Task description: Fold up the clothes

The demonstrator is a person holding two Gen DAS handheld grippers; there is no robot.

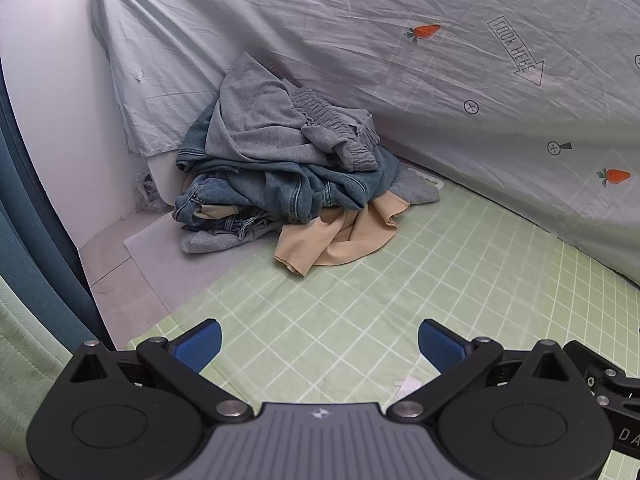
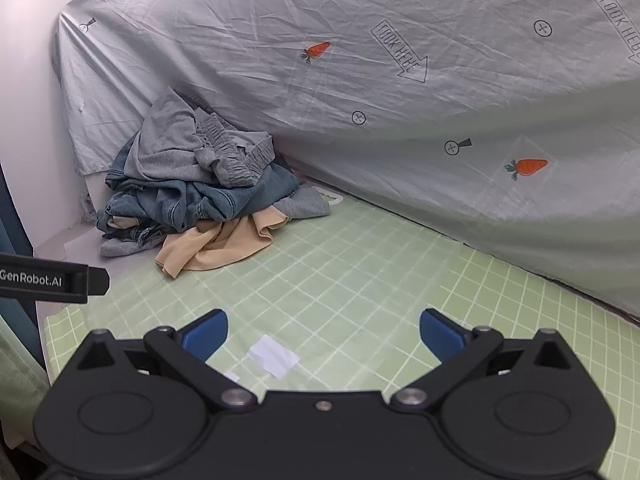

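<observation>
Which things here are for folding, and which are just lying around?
For folding: grey top, jeans, beige cloth, all in one pile; both open grippers, left and right.

Lying around: carrot sheet, white paper scrap, green checked cover.

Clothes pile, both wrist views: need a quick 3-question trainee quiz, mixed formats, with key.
1. True or false: the left gripper is clamped on the grey garment.
2. Which garment spreads furthest out from the pile onto the green checked sheet? A) the denim B) the beige garment C) a red towel
3. Fill in: the orange shapes printed on the grey sheet behind the pile are ____.

Key
1. False: both the left gripper and the right gripper are open and empty, short of the pile.
2. B
3. carrots
</observation>
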